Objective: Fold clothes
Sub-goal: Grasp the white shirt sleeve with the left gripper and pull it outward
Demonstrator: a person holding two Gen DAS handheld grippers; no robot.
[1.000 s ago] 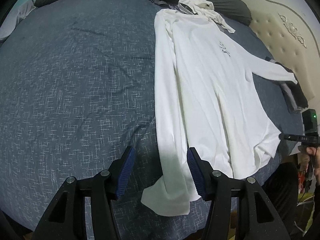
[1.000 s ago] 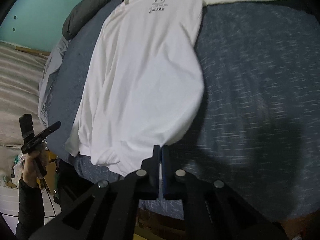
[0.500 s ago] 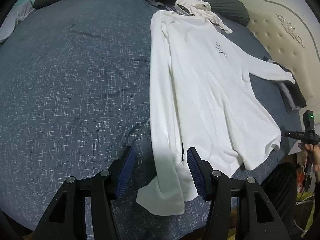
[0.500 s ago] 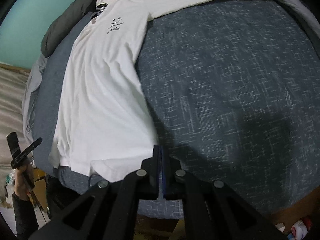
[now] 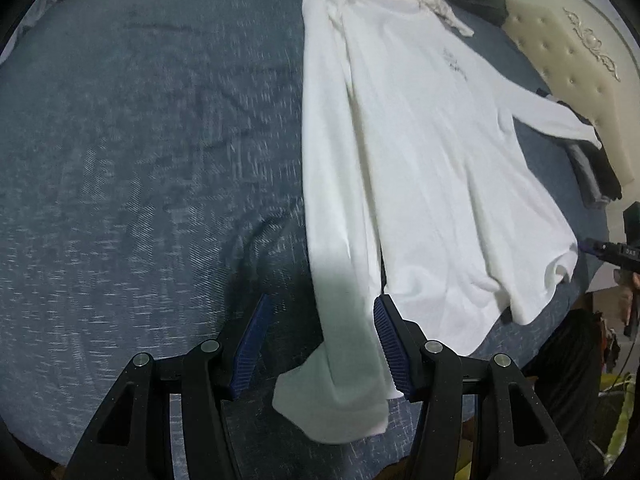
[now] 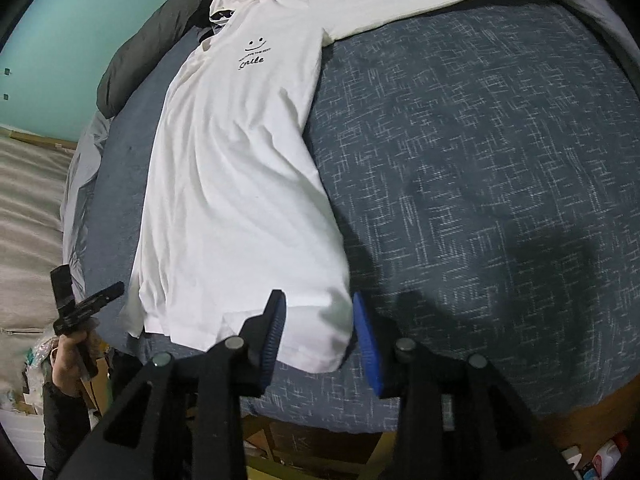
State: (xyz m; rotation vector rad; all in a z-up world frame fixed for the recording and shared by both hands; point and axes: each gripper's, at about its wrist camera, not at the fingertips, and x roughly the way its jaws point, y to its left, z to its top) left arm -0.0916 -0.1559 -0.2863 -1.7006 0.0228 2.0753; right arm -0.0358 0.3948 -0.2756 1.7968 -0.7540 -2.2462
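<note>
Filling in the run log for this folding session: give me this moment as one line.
stage: pre-grasp | left claw: open, straddling sleeve cuff | right claw: open, at hem corner | white hoodie: flat on bed

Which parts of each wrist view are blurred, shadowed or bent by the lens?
Left wrist view: bedspread smeared by motion blur, shadow greys the near sleeve, headboard curves. Right wrist view: sharper, a dark shadow lies on the bedspread right of the white hoodie, edges bowed.
</note>
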